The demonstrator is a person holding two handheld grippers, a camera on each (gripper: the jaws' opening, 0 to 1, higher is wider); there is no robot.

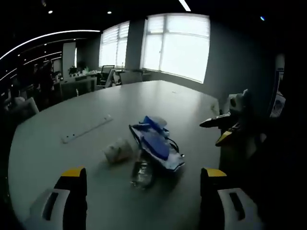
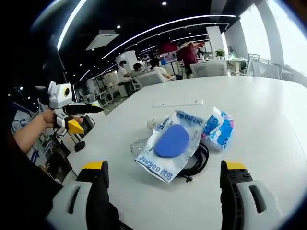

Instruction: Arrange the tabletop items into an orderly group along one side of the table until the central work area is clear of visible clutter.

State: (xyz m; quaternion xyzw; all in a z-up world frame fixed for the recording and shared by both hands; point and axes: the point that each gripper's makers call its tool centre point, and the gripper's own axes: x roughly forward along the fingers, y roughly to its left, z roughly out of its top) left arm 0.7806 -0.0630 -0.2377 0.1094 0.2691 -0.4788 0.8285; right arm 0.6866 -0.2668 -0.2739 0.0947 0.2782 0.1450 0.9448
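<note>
You're holding both hand-held grippers up off the bench (image 2: 268, 110) right now, each one spread wide and carrying nothing. In the right gripper view, the right hand-held gripper (image 2: 163, 175) is pointing at the pile in the middle: a white packet with a blue oval (image 2: 171, 142) is lying on top of a coiled black cable (image 2: 197, 163), a blue-and-white wrapper (image 2: 218, 128) is sitting just beside it at 2 o'clock, and some crinkly clear plastic (image 2: 138, 145) is poking out at 9 o'clock. A long white strip (image 2: 177, 103) is lying well apart at 12 o'clock. In the left gripper view, the left hand-held gripper (image 1: 144, 179) is facing the same pile, with a crumpled white wad (image 1: 117, 150) just beside it.
</note>
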